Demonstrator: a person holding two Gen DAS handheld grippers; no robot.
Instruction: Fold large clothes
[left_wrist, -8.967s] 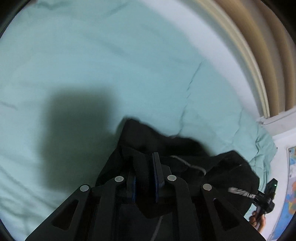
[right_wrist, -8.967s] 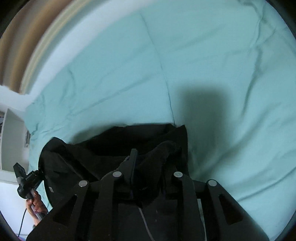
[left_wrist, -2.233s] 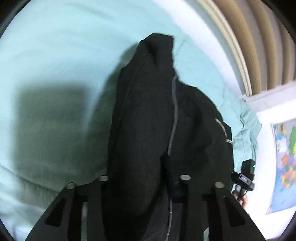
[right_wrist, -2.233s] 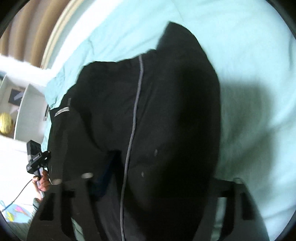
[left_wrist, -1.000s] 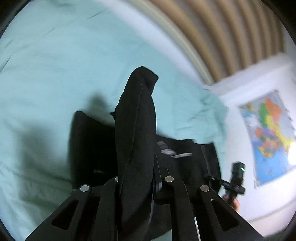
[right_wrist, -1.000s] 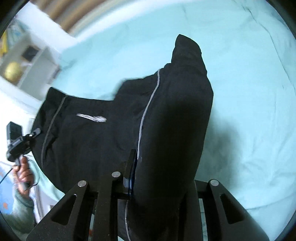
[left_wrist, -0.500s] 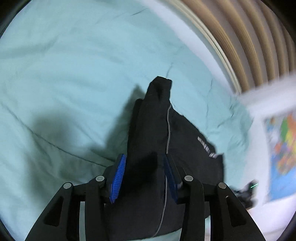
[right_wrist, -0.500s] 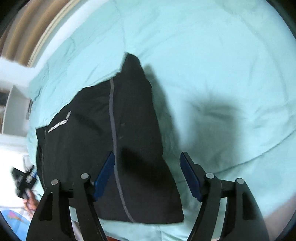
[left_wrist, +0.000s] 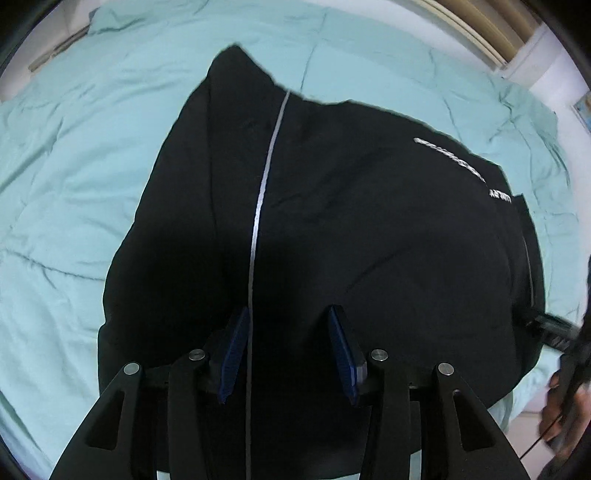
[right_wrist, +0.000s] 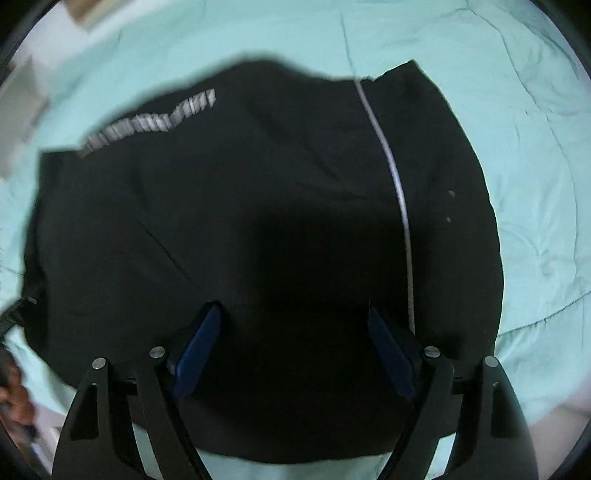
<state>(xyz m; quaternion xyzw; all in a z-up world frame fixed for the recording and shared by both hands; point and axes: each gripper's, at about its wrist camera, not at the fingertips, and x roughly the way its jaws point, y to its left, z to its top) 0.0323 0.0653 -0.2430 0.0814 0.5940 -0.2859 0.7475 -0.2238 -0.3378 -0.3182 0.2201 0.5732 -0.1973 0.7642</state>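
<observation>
A black garment (left_wrist: 369, 221) lies spread flat on the teal bed sheet (left_wrist: 74, 184). It has a thin grey stripe (left_wrist: 262, 184) and pale lettering (left_wrist: 450, 158). My left gripper (left_wrist: 288, 310) points steeply down over its near part, open, blue pads apart, with the stripe running beside the left pad. In the right wrist view the same garment (right_wrist: 258, 184) fills the middle, stripe (right_wrist: 399, 184) on the right. My right gripper (right_wrist: 293, 308) hangs over it with its jaws opening wide and no cloth pinched between the pads.
Wrinkled sheet (right_wrist: 535, 147) surrounds the garment on all sides. A window frame with curtain (left_wrist: 480, 33) runs along the far edge. The other hand with its tool (left_wrist: 554, 332) blurs at the right border, and a hand (right_wrist: 14, 398) shows at the lower left.
A second ago both grippers were shut on the lifted black cloth. Both have let go and opened, dropped closer, and the garment now lies flat on the bed.
</observation>
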